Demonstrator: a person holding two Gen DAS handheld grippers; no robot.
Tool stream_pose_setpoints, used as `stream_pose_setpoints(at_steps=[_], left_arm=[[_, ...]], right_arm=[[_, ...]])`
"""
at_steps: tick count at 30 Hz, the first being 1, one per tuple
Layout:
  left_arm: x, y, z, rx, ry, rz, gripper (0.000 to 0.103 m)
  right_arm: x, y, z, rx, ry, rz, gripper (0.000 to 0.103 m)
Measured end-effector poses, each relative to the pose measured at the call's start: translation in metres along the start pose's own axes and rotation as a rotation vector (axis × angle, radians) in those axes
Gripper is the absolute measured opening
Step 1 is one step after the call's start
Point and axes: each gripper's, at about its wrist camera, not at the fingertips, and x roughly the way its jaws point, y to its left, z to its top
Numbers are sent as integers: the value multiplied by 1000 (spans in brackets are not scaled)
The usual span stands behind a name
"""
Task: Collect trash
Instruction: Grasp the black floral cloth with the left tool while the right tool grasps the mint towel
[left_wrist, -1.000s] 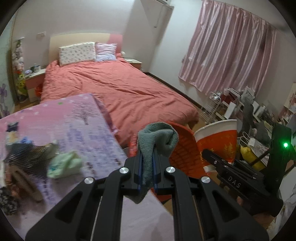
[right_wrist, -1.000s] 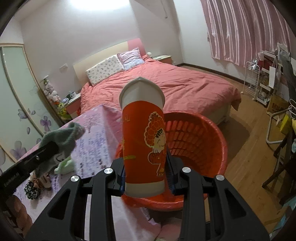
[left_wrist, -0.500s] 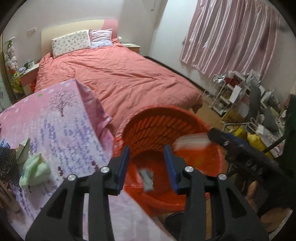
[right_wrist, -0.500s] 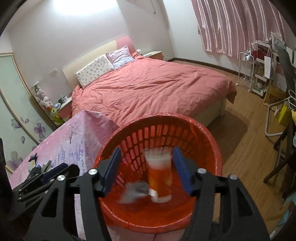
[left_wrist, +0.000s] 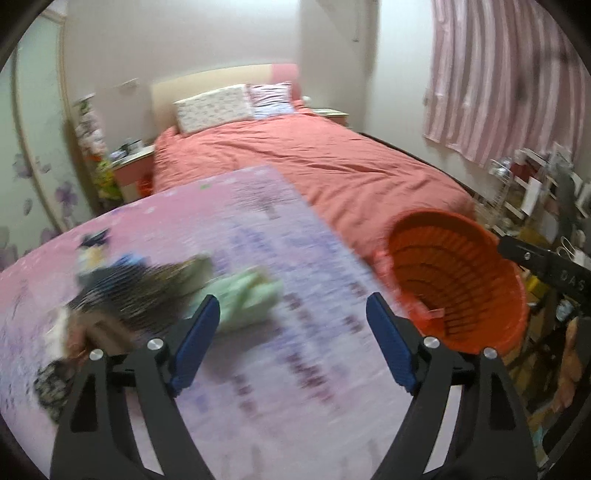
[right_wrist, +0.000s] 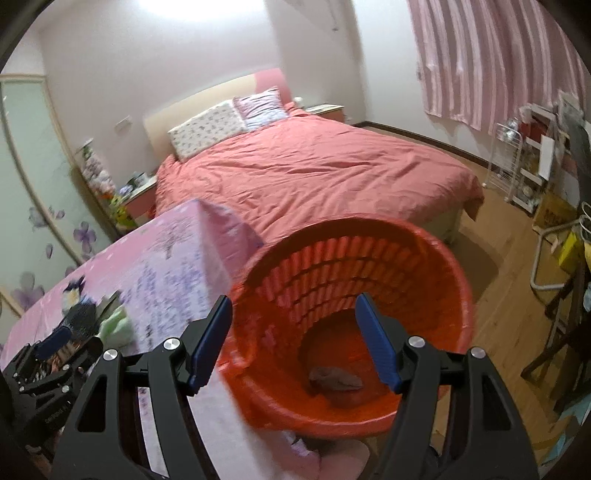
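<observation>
Motion blur smears the clutter (left_wrist: 122, 288) on the pink tablecloth (left_wrist: 258, 369); its items are unidentifiable. The grey lump (right_wrist: 334, 378) in the red basket (right_wrist: 436, 258) stays unclear.

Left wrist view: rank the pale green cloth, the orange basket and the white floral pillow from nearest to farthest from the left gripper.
From the left gripper:
1. Pale green cloth, on the pink tabletop just ahead of the left finger.
2. Orange basket, off the table's right edge, beyond the right finger.
3. White floral pillow, far back at the head of the bed.
</observation>
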Motion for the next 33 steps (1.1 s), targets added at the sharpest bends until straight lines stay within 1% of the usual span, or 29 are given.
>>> stream_pose_setpoints(at_steps=[5,8,9,14,16,19,21,24,25,26,27,28,29,31,33], left_arm=[[-28,64,-25,-86,-1,93,80],[-43,99,-38,-140,-5,145,80],[-49,114,-43,-166,-7,169,80],[-64,166,-59,-247,-10,248,80],[-66,182,-67,-270,-2,261,80],[-66,198,-77,-288,9,266,80],[-64,205,-81,-298,20,261,80],[-60,212,-89,-319,32,247,80],[-58,214,-91,-330,39,241,80],[-55,216,-91,-340,45,233,80],[-52,218,-92,-351,51,222,78],[-50,219,-94,-357,55,218,76],[-47,220,-94,-363,61,213,74],[-41,220,-95,-375,74,203,68],[-37,219,-96,-385,80,195,64]], right_arm=[[3,44,-15,-72,37,47,69],[9,71,-23,-106,61,90,69],[13,87,-29,-128,71,112,69],[32,133,-39,-197,105,165,71],[46,151,-43,-213,116,175,71],[64,170,-43,-220,128,172,75],[75,177,-41,-218,135,159,76],[91,183,-41,-213,174,137,76],[96,184,-43,-215,191,134,66],[99,185,-46,-220,203,134,60],[98,188,-49,-240,194,118,53],[96,190,-51,-252,197,133,37],[94,191,-53,-267,199,136,35],[90,192,-55,-286,198,137,27],[88,188,-56,-280,199,139,27]])
